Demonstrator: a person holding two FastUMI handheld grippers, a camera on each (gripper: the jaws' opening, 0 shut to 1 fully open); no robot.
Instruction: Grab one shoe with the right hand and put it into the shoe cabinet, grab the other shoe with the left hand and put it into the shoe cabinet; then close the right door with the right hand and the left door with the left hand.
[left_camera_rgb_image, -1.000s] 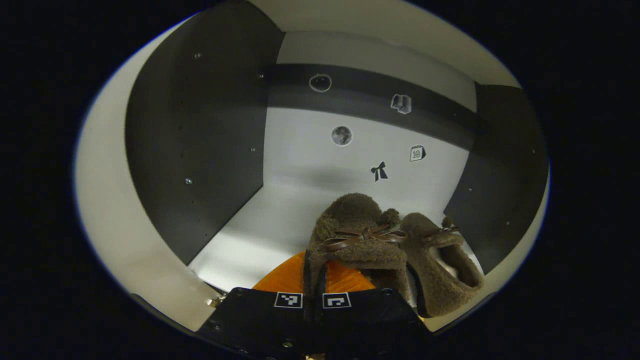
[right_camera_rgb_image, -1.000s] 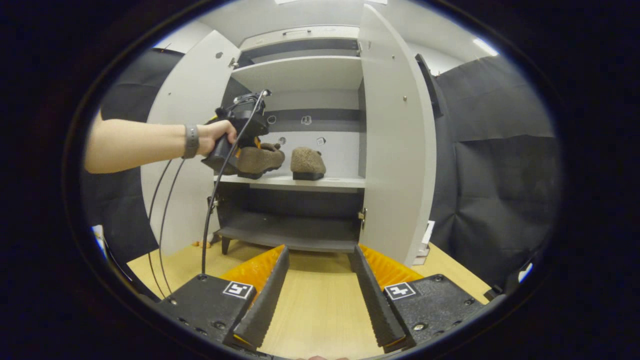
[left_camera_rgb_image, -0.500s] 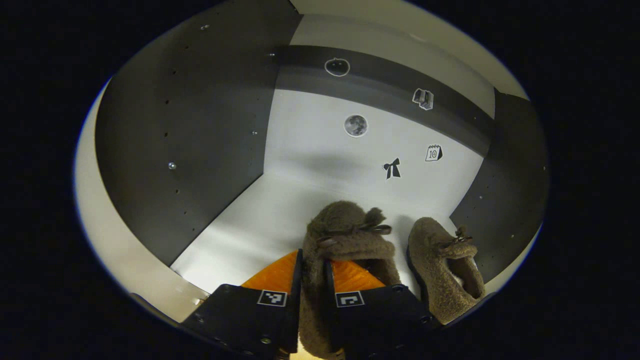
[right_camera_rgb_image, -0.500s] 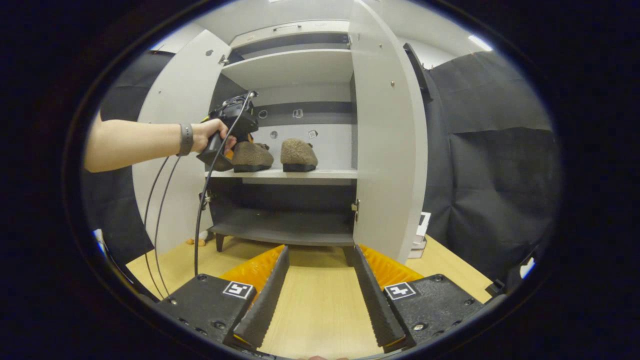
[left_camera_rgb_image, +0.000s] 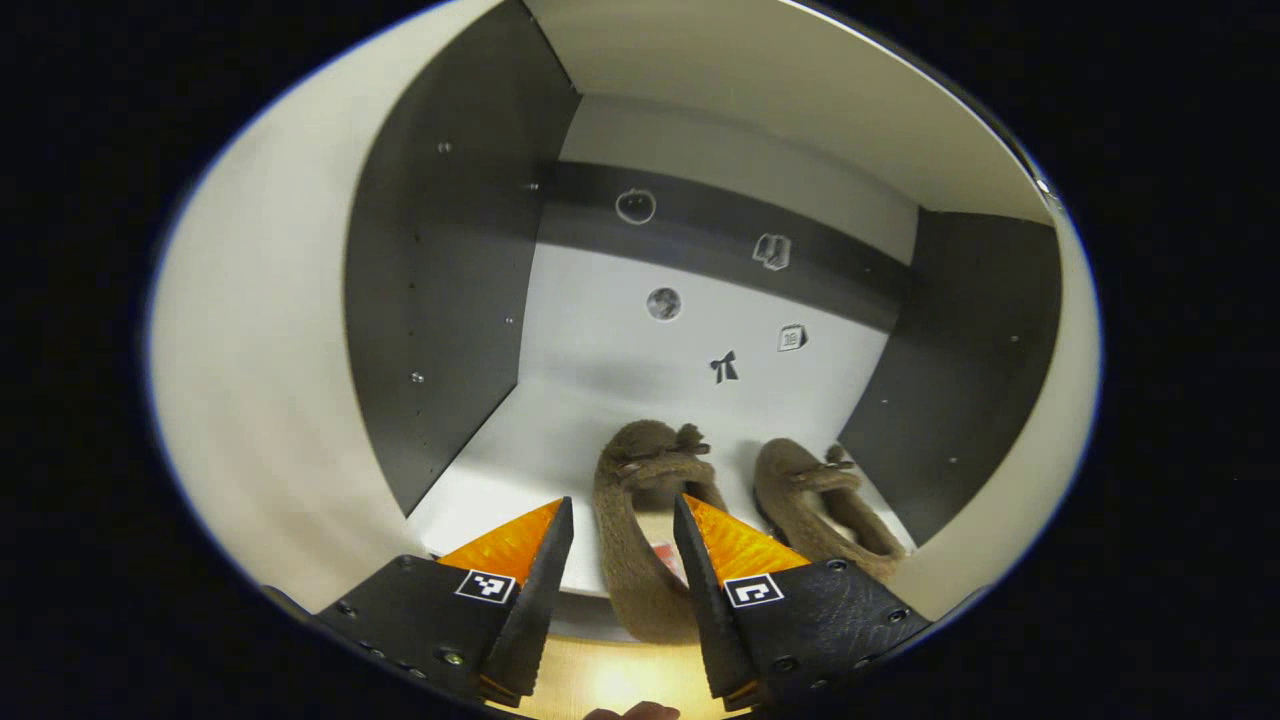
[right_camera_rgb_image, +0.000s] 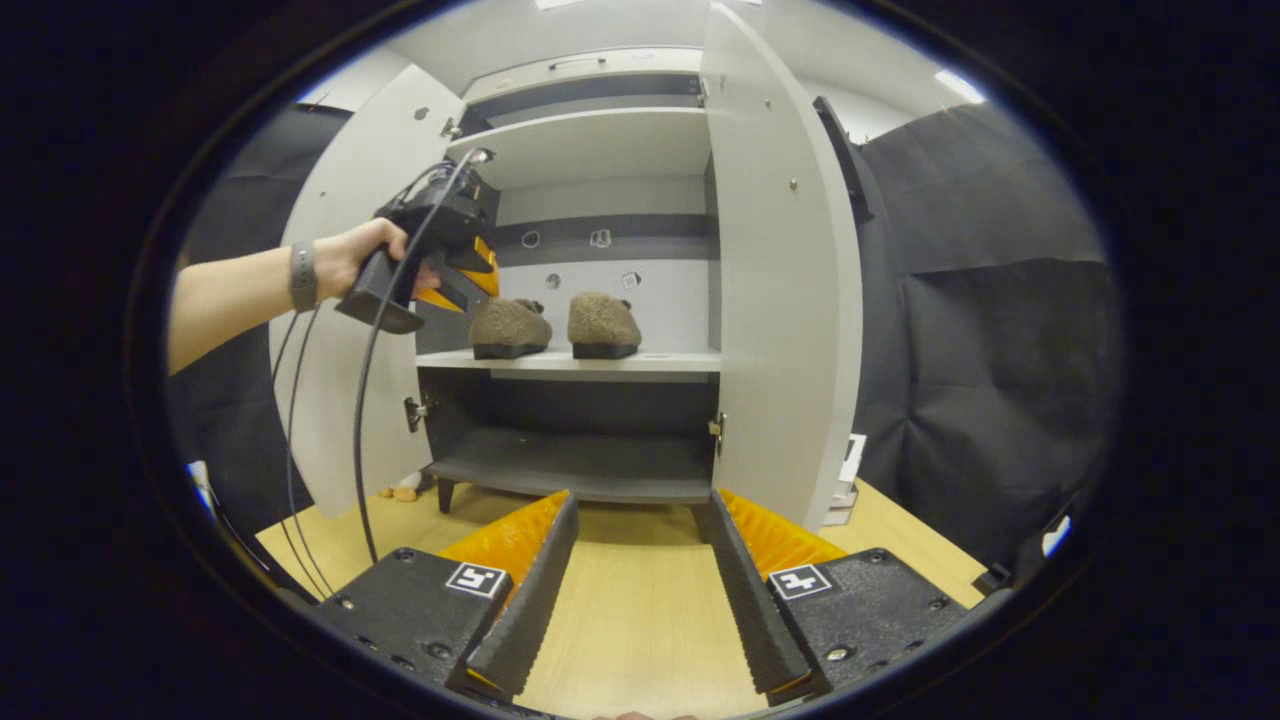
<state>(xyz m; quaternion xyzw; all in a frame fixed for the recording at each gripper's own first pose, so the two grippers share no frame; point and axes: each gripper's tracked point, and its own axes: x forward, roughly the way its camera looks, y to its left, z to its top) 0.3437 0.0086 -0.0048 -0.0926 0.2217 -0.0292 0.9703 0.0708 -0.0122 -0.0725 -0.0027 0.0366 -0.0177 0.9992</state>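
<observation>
While both shoes (left_camera_rgb_image: 640, 520) (left_camera_rgb_image: 815, 495) rest ahead on the shelf (left_camera_rgb_image: 520, 450), our left tongs (left_camera_rgb_image: 615, 560) and right tongs (right_camera_rgb_image: 640, 590) gape empty.

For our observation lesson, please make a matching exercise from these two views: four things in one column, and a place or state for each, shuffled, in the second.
Things
1. shoes
2. cabinet doors
3. left gripper
4. right gripper

Places or states
A. open, above the wooden table
B. swung open
C. side by side on the shelf
D. open, just behind one shoe's heel

Pairs: 1-C, 2-B, 3-D, 4-A
</observation>
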